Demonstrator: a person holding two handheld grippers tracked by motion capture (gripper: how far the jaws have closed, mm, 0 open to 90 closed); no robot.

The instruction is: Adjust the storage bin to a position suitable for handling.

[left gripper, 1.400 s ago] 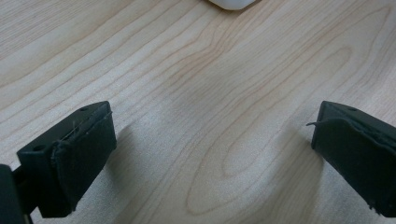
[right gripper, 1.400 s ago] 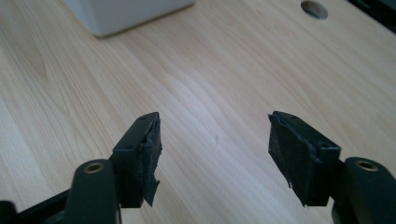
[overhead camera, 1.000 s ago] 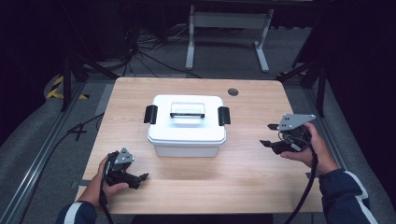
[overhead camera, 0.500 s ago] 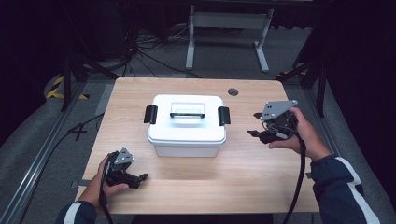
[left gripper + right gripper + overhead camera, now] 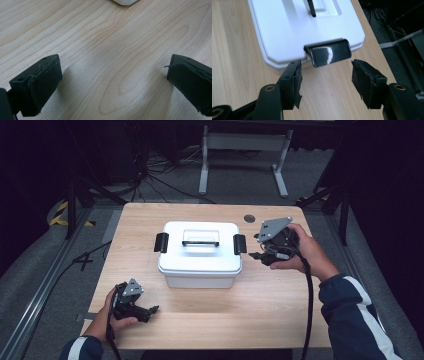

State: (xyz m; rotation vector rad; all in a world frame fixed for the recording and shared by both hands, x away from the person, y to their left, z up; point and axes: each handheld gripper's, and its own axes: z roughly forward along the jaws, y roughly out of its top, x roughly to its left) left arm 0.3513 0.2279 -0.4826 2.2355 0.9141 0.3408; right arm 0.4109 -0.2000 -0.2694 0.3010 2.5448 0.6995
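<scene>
The pale woodgrain surface [image 5: 150, 225] carries a smooth white plastic box [image 5: 200, 265] at its middle, long axis running side to side, with a glossy black latch at each short end. The right gripper [image 5: 261, 255] sits just off the box's right end, its fingers [image 5: 294, 80] having just been closing yet still apart and empty, the right latch [image 5: 329, 53] lying just ahead between their tips. The left gripper [image 5: 150, 310] rests well apart from the box's near left corner, fingers [image 5: 45, 82] spread wide over bare wood.
</scene>
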